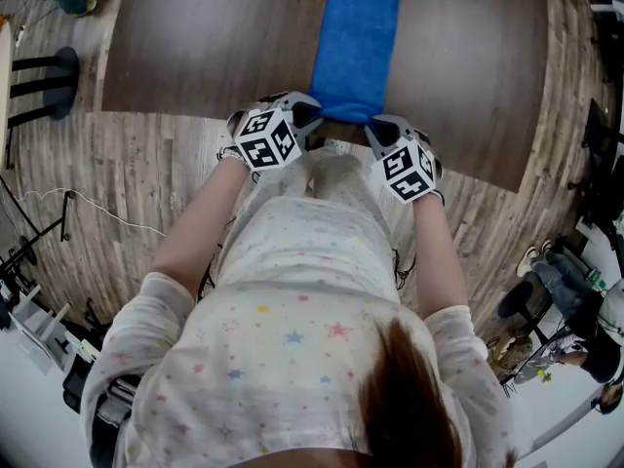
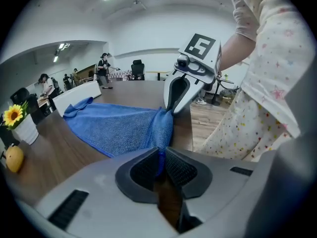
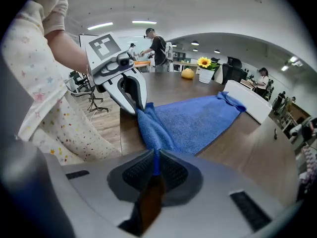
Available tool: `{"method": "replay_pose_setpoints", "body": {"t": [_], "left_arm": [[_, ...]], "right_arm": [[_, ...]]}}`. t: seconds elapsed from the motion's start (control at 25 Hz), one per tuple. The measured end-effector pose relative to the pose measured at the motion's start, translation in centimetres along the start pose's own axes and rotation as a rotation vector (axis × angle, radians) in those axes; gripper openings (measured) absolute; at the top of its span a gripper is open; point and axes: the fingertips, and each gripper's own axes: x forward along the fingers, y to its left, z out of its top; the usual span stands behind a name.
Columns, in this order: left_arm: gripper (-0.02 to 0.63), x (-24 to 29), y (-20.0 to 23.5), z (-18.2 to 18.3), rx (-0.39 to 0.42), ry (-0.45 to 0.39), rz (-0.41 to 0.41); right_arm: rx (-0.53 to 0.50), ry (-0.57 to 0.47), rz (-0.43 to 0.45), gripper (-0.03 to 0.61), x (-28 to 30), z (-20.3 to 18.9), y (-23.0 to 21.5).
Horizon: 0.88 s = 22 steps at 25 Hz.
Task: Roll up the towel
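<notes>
1. Plainly, the blue towel (image 1: 356, 42) lay stretched along the dark wooden surface (image 1: 195, 47).
2. Left claw (image 1: 305, 117) and right claw (image 1: 377, 131) each pinched a near corner.
3. Plank floor (image 1: 107, 193) surrounded the surface.

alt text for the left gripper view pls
The left gripper pinches the near edge of a blue towel in its jaws, and the right gripper grips the same edge further along. The rest of the towel lies spread on a brown table; a person stands at right.
</notes>
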Motion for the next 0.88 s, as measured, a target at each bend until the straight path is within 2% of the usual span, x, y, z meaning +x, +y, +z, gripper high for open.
{"method": "replay_pose_setpoints", "body": {"t": [0.24, 0.36, 0.44, 0.6, 0.88], "left_arm": [[0.041, -0.9, -3.7, -0.2, -0.058, -0.021, -0.098], [0.041, -1.2, -5.6, -0.6, -0.173, -0.03, -0.195], [0.043, -1.5, -5.6, -0.2, -0.238, -0.049, -0.229], [0.044, -1.9, -4.2, 0.6, -0.263, -0.064, -0.207], [0.044, -1.6, -0.4, 1.2, -0.334, -0.094, -0.129]], "right_arm": [[0.002, 0.023, 0.114, 0.031, -1.4, -1.1, 3.2], [0.091, 0.041, 0.216, 0.032, -2.2, -1.6, 4.7], [0.168, 0.038, 0.259, 0.034, -2.3, -1.5, 4.7], [0.251, -0.008, 0.248, 0.041, -2.7, -0.4, 3.0], [0.263, -0.014, 0.175, 0.048, -1.9, 0.4, -0.2]]}}
